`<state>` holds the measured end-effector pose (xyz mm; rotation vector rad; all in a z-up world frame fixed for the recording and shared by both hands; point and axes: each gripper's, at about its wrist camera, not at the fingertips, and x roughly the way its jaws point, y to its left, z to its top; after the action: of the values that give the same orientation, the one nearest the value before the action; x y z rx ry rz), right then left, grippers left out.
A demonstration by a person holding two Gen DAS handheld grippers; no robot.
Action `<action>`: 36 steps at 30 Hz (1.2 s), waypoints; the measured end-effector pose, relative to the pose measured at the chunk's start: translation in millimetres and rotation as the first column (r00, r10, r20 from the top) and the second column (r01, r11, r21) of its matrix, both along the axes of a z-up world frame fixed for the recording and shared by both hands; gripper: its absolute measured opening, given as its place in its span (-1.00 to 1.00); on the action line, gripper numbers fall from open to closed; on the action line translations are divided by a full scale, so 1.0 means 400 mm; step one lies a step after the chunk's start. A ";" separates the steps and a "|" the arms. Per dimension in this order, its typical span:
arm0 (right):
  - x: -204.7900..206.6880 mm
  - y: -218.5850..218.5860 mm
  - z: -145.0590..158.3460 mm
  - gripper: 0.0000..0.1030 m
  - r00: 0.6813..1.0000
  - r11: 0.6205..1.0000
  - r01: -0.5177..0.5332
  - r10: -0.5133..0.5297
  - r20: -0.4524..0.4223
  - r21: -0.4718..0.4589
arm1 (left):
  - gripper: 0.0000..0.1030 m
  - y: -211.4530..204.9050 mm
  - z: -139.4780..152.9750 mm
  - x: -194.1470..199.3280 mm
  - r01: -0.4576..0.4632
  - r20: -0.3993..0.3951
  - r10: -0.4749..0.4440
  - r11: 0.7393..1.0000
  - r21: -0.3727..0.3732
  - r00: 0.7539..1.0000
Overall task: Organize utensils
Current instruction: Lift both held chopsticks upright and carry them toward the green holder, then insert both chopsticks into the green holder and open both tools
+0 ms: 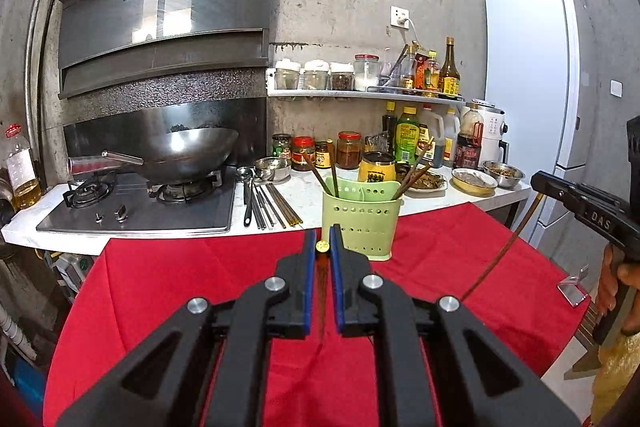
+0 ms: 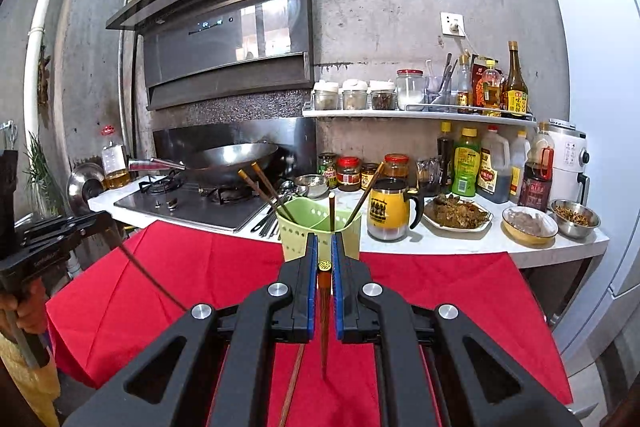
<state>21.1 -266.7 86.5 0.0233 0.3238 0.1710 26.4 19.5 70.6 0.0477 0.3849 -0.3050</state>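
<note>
Above the red cloth (image 1: 168, 287) spread over the near tabletop, the left tool (image 1: 322, 247) is clamped on a slim brown wooden chopstick with a brass-capped end (image 1: 322, 246), the cap showing between the blue pads and the shaft running back down toward the camera. The right tool (image 2: 325, 253) is likewise clamped on a second brown wooden chopstick with a gold-marked end cap (image 2: 324, 265), whose tapered tip hangs below the jaws over the cloth. Each view also catches the other tool at its edge with its stick trailing down.

Just ahead of both tools stands the pale green perforated plastic utensil holder (image 1: 362, 223), at the far edge of the cloth where it meets the white marble kitchen tabletop (image 1: 304, 191). Several chopsticks already lean in its compartments. More dark chopsticks and a metal ladle (image 1: 249, 195) lie loose on the white tabletop beside the steel gas hob (image 1: 140, 211), left of the holder.

The step in hand looks like carrying a pair of chopsticks to the holder. Next, each stick probably needs swinging nearer upright, tip down, above an open compartment, then lowering before the jaws part. The sticks already leaning there crowd the openings, so the approach should pick a clear gap, and the light holder may tip if bumped.
</note>
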 end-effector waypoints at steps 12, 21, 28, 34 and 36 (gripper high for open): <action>0.119 0.020 -0.148 -0.84 0.989 0.999 0.021 -0.025 -0.146 -0.028 | -0.88 -0.039 -0.163 0.115 0.007 -0.210 0.003 0.999 0.048 0.978; 0.069 0.032 -0.170 -0.87 0.987 0.998 0.018 -0.028 -0.160 -0.065 | -0.88 -0.030 -0.187 0.094 0.025 -0.247 -0.013 0.999 0.045 0.969; 0.080 0.027 -0.127 -0.87 0.993 1.000 0.001 -0.003 -0.117 -0.021 | -0.88 -0.038 -0.108 0.089 0.061 -0.190 -0.052 0.997 0.039 0.980; 0.135 0.046 -0.007 -0.87 1.000 0.999 -0.008 0.008 0.001 -0.034 | -0.88 -0.065 0.007 0.165 0.100 -0.147 -0.094 0.994 0.036 0.985; 0.152 0.058 0.055 -0.87 0.997 0.999 -0.019 0.022 0.069 -0.036 | -0.88 -0.085 0.049 0.201 0.108 -0.133 -0.102 0.993 0.045 0.986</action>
<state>82.0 -243.5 108.4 -0.0209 0.2576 0.1860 106.6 -14.3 90.4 0.1000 0.5212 -0.4036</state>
